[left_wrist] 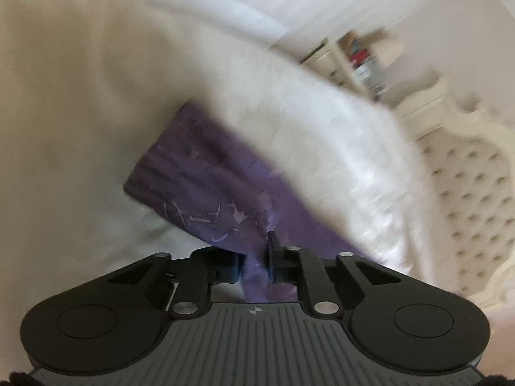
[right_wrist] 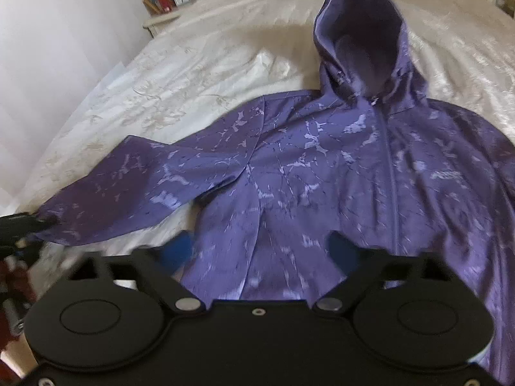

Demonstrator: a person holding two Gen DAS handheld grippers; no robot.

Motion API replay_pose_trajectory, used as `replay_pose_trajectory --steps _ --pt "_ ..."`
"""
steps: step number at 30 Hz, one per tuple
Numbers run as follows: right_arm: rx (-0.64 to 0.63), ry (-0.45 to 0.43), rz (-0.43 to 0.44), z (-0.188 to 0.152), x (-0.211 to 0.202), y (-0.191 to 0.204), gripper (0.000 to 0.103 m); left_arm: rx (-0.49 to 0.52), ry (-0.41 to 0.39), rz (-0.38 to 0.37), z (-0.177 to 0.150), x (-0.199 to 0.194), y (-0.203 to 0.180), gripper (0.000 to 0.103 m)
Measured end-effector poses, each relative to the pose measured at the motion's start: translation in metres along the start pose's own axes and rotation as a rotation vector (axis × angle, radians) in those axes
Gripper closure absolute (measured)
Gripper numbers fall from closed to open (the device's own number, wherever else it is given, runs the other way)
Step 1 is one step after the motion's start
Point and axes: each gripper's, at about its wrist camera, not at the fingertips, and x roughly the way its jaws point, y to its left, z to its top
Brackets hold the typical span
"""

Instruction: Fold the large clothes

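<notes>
Pinched purple cloth sits right at the tips of the left gripper [left_wrist: 254, 267], whose jaws are drawn nearly together on the cuff end of the sleeve [left_wrist: 199, 180]; that sleeve runs forward and to the left of the tool, lifted a little off the cream bedspread [left_wrist: 64, 96], with a tufted headboard [left_wrist: 466, 193] blurred off to the tool's right. To do this step well, I would judge that the left tool should carry the cuff inward across the chest in one level sweep, keeping the sleeve taut enough that it lands flat and not twisted, and let go only once the cuff rests on the body of the garment. Moving rightward, the right gripper [right_wrist: 262, 252] hangs just above the lower front of the hooded jacket [right_wrist: 338, 167], its blue-padded jaws spread wide and holding nothing; it looks well placed to press down or pin the hem while the sleeve comes over, though that is only a judgement. Ahead of this tool the jacket lies face up and spread on the bed, zip closed down the middle, hood [right_wrist: 363, 38] standing up and open at the far end, one sleeve stretched out to the tool's left toward the other gripper. Its fabric is deep violet with pale, cracked marbling, thin and slightly glossy, likely slippery, so folds may slide unless smoothed. A nightstand [right_wrist: 161, 19] stands far off to the left.
</notes>
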Motion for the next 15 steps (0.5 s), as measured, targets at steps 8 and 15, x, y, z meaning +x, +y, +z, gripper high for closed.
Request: replay_pose_trajectory --steps 8,15 --pt "0.067 -0.006 0.061 0.042 0.073 -0.005 0.075 0.290 -0.102 -0.128 0.013 -0.039 -0.076 0.093" --pt "0.020 0.050 0.061 0.066 0.135 0.014 0.076 0.423 -0.152 -0.287 0.003 -0.061 -0.131 0.093"
